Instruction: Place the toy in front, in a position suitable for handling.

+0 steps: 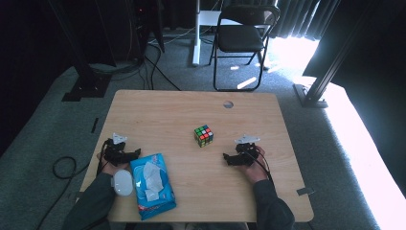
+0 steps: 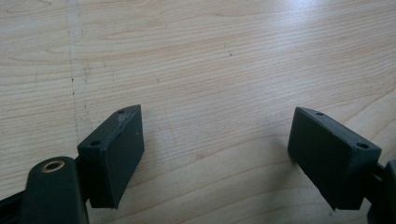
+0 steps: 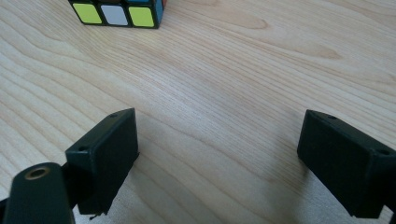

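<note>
I'm holding my left claw (image 1: 136,152) low over the wooden counter (image 1: 167,120) near its left edge, jaws standing wide apart, gripping nothing, bare wood between them; my right claw (image 1: 226,158) is sitting on the right side, jaws likewise spread wide and gripping nothing; the puzzle cube (image 1: 204,135) is resting on the counter between the two claws, nearer the right one, apart from both; in the right gripper view the puzzle cube (image 3: 119,11) is lying ahead of the jaws, off to the upper left; a blue wipes pack (image 1: 152,186) is lying just beside my left hand (image 1: 111,168).
</note>
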`<action>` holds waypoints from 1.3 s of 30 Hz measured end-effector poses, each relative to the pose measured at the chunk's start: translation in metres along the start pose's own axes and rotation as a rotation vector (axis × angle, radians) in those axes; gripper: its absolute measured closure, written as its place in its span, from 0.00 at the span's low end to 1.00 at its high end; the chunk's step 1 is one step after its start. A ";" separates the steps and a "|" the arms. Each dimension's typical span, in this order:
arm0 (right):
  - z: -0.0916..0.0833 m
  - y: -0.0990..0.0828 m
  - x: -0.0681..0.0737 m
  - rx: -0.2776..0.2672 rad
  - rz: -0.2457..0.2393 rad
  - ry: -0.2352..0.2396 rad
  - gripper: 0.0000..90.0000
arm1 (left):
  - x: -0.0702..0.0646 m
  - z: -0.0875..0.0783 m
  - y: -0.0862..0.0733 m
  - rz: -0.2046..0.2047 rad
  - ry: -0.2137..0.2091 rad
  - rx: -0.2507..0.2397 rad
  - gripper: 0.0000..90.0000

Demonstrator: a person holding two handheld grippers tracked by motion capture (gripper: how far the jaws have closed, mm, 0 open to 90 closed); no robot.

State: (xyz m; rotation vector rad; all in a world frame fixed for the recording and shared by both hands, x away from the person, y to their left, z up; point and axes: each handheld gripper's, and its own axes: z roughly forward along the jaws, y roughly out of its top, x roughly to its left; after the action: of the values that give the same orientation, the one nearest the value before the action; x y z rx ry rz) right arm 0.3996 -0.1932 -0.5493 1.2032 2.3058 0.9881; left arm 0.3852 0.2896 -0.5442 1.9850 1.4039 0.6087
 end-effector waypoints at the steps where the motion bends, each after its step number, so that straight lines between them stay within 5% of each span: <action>1: 0.000 0.000 0.000 0.000 0.000 0.000 0.14 | 0.000 0.000 0.000 0.000 0.000 0.000 0.21; 19: 0.000 0.005 0.002 0.041 0.000 0.000 0.13 | -0.002 0.000 0.000 -0.016 0.015 0.000 0.21; 30: -0.001 0.007 0.005 0.033 0.016 -0.013 0.27 | -0.002 0.000 0.000 -0.014 0.013 0.001 0.21; 39: -0.005 0.016 0.016 0.013 -0.005 0.002 0.28 | -0.002 0.000 0.000 -0.012 0.011 0.002 0.21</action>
State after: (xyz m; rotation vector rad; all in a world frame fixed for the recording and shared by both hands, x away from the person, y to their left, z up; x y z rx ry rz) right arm 0.3966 -0.1760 -0.5341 1.2011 2.3191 0.9740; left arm 0.3846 0.2878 -0.5441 1.9764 1.4225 0.6135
